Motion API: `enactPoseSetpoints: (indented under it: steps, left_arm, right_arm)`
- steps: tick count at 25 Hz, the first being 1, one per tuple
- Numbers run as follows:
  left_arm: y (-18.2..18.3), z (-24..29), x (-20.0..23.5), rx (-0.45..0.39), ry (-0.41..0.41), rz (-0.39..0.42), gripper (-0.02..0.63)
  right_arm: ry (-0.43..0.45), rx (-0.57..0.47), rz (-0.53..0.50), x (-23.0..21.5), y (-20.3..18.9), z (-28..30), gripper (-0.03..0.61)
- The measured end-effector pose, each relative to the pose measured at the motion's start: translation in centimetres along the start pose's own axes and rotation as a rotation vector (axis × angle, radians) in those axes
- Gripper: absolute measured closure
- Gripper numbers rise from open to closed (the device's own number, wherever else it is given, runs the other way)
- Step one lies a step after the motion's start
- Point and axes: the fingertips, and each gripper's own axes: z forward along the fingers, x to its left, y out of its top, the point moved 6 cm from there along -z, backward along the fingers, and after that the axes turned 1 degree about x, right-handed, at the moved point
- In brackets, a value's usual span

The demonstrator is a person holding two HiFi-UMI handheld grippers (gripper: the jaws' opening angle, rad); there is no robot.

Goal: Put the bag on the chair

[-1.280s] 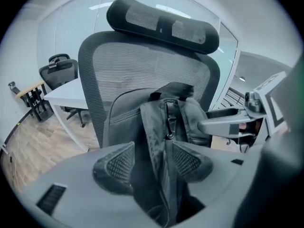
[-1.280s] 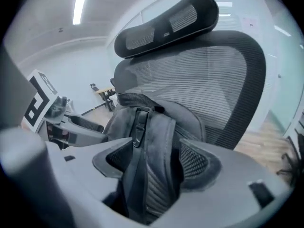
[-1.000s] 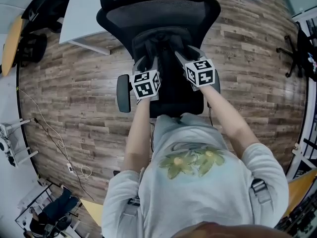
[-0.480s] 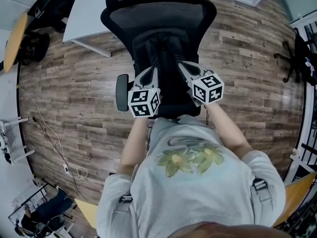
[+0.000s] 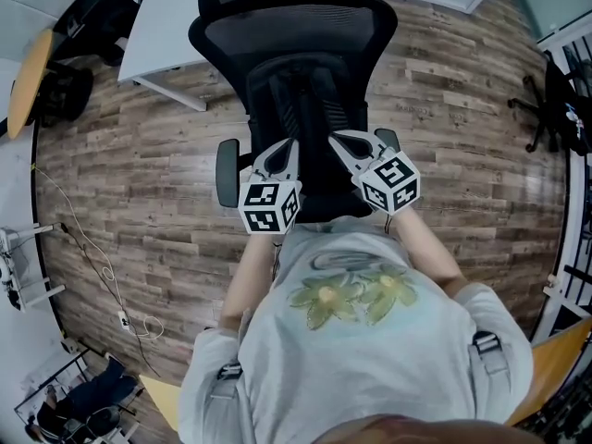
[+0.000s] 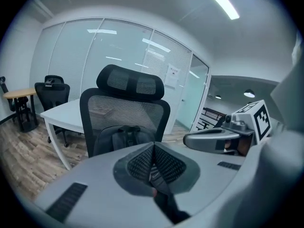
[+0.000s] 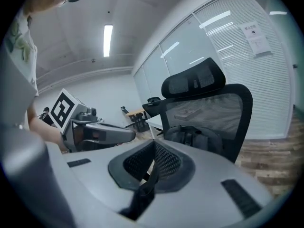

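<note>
The black bag sits on the seat of the black mesh office chair, leaning on the chair's back. The left claw and the right claw are both clenched shut on nothing. They hang over the seat's front edge, apart from the black bag.

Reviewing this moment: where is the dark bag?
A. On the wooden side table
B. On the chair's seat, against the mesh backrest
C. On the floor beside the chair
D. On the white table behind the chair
B: the head view shows the bag resting on the seat of the office chair, up against its backrest, and the left gripper view shows it there too.
</note>
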Motion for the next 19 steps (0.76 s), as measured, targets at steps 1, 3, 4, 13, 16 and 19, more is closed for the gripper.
enactPoseSetpoints:
  steps: [1, 3, 4, 13, 16, 19]
  left_arm:
    - [-0.1, -0.1, -0.1, 0.006, 0.005, 0.008, 0.597]
    - [-0.2, -0.3, -0.4, 0.015, 0.000, 0.015, 0.597]
    - [-0.3, -0.4, -0.5, 0.020, -0.004, 0.021, 0.597]
    - [-0.5, -1.3, -1.0, 0.013, 0.011, 0.051, 0.597]
    - [-0.6, -1.7, -0.6, 0.006, 0.022, 0.040, 0.597]
    - [-0.4, -1.7, -0.5, 0.001, 0.026, 0.032, 0.597]
  right_arm:
    - [-0.002, -0.001, 0.001, 0.1, 0.0, -0.1, 0.568]
    - [-0.006, -0.003, 0.005, 0.4, 0.1, -0.2, 0.568]
    - [-0.008, -0.005, 0.007, 0.6, 0.2, -0.3, 0.568]
    - [-0.005, 0.002, 0.013, 1.7, -0.3, -1.0, 0.568]
    - [-0.011, 0.007, -0.008, 2.0, -0.3, -0.9, 0.568]
    - [-0.017, 0.014, -0.039, 2.0, -0.2, -0.8, 0.568]
